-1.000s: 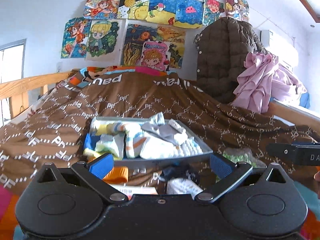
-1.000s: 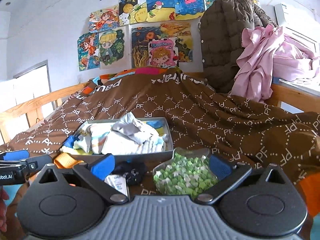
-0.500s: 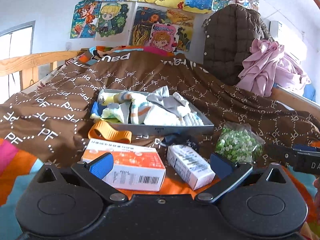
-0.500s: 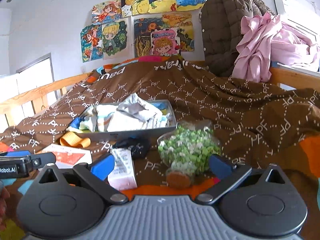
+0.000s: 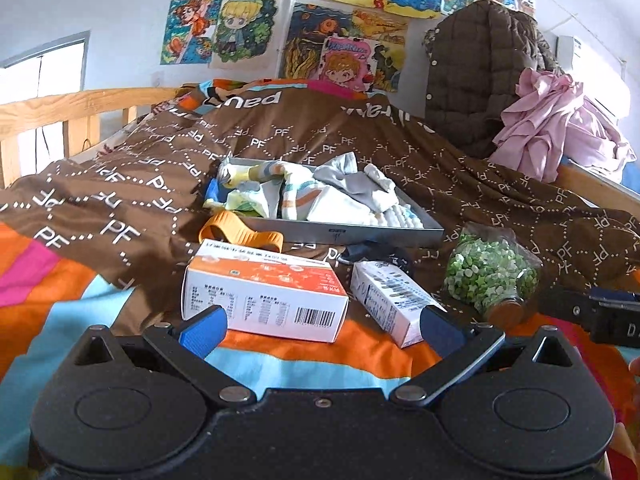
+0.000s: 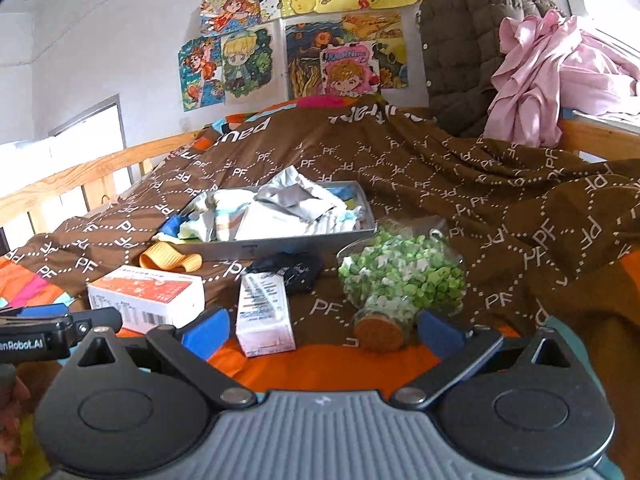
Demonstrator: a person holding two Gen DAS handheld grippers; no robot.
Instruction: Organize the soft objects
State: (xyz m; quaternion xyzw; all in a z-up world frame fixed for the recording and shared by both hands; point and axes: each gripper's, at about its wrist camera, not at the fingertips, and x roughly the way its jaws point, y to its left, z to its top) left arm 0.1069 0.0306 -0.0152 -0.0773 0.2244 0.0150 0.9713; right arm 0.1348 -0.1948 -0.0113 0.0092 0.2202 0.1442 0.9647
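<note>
Left gripper: jaws spread wide, holding nothing, touching nothing; blue pads at 9 and 3 o'clock of the gap, above the bed.
Right gripper: jaws spread wide, empty, clear of every item.
Tray: grey, shallow, on the brown blanket at 12 o'clock of both grippers.
Soft cloths: rumpled heap of pale socks and small garments piled inside the tray, some hanging over its left edge.
Orange strap: looped, just in front of the tray's left corner.
Large box: orange and white, lying flat at 11 o'clock of the left gripper.
Small box: white, lying at 1 o'clock of the left gripper, beside the large box.
Dark bundle: between small box and tray; kind cannot be told.
Jar: clear, cork-stoppered, filled with green and white bits, lying on its side at 12 to 1 o'clock of the right gripper.
Pink garment: draped at 2 o'clock, beside a brown jacket.
</note>
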